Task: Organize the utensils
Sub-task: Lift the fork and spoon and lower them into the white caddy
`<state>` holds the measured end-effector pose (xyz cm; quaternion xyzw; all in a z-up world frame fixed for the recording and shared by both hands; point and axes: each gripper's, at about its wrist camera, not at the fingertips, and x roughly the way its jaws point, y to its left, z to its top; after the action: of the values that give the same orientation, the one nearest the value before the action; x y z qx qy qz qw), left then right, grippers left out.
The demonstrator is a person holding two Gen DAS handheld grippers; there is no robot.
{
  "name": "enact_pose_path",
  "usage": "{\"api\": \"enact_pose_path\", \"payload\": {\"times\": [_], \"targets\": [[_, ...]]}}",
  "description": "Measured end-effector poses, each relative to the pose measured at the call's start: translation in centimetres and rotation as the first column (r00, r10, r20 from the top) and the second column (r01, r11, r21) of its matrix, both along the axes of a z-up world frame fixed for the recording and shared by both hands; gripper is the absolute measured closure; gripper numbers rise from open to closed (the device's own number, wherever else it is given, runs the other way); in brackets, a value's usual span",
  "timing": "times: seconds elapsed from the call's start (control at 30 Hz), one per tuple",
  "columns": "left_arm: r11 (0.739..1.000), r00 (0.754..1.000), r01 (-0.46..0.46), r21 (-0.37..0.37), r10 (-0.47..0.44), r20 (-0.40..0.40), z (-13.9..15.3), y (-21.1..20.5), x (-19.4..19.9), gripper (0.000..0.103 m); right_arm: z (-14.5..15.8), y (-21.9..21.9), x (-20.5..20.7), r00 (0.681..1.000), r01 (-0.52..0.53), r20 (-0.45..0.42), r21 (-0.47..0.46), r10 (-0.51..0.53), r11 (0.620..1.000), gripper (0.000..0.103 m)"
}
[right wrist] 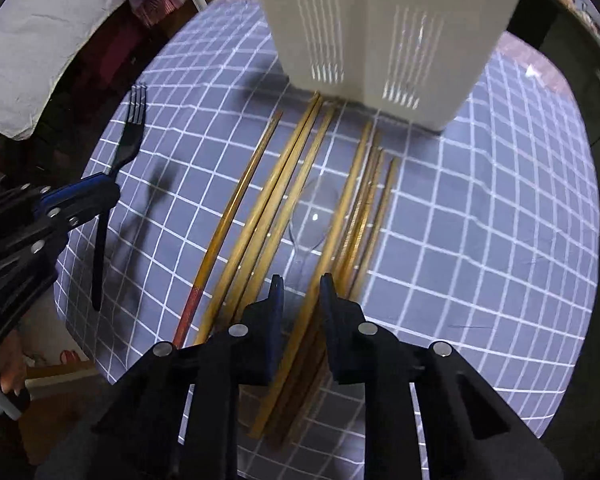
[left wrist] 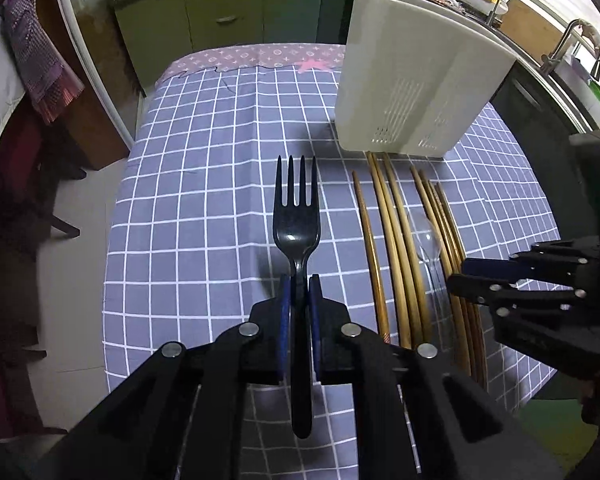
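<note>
My left gripper is shut on the neck of a black plastic fork, held above the checked cloth with its tines pointing away. From the right wrist view the fork and left gripper appear at the left. Several wooden chopsticks lie side by side, with a clear plastic spoon among them. My right gripper hovers low over the spoon's handle and one chopstick, its jaws narrow with a visible gap. A white slotted utensil holder stands just beyond the chopsticks.
The blue-grey checked tablecloth covers a small table; its left and near edges drop to the floor. Green cabinets stand beyond, and a sink with a tap is at the right. A person's hand shows at the lower left.
</note>
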<state>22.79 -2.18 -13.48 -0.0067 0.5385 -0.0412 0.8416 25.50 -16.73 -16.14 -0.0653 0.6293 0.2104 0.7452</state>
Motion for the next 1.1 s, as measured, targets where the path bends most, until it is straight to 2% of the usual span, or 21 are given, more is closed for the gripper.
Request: {"api": "enact_pose_path", "payload": {"times": [0.2,0.27,0.43,0.6,0.73,0.8,0.9,1.1], "targets": [[1.000,1.000,0.013,-0.024,-0.013,0.002,-0.6,0.6,-0.3,0.094,-0.8,0.8,0.8,0.999,0.017,-0.027,-0.014,-0.017,1.000,0.084],[0.999,1.000,0.018,-0.030,-0.018,0.003,-0.7,0.6,-0.3,0.094,-0.8,1.2,1.0,0.999,0.013,-0.029,-0.028,-0.014,1.000,0.088],[0.999,1.000,0.030,-0.035,-0.030,0.003,-0.8,0.7,-0.5,0.094,-1.7,2.4,1.2,0.999,0.025,-0.033,-0.075,-0.027,0.997,0.088],[0.999,0.999,0.037,-0.038,-0.037,0.009,-0.6,0.9,-0.7,0.094,-1.9,3.5,0.9,1.000,0.025,-0.001,-0.135,-0.025,0.991,0.089],[0.998,0.999,0.047,-0.037,-0.046,0.025,-0.2,0.7,-1.0,0.094,-1.8,3.8,0.5,0.999,0.036,0.026,-0.147,-0.032,0.989,0.092],[0.998,0.998,0.050,-0.033,-0.049,0.037,0.1,0.5,-1.3,0.094,-1.7,3.9,0.3,0.998,0.041,0.043,-0.128,-0.036,0.991,0.093],[0.998,0.997,0.055,-0.030,-0.053,0.056,0.9,0.4,-1.7,0.094,-0.6,3.0,-0.2,0.997,0.052,0.057,-0.052,-0.049,0.997,0.093],[0.997,0.990,0.064,-0.034,-0.060,0.129,3.7,0.3,-2.5,0.094,4.3,-1.1,-2.2,0.985,0.082,0.137,0.182,-0.108,0.980,0.093]]}}
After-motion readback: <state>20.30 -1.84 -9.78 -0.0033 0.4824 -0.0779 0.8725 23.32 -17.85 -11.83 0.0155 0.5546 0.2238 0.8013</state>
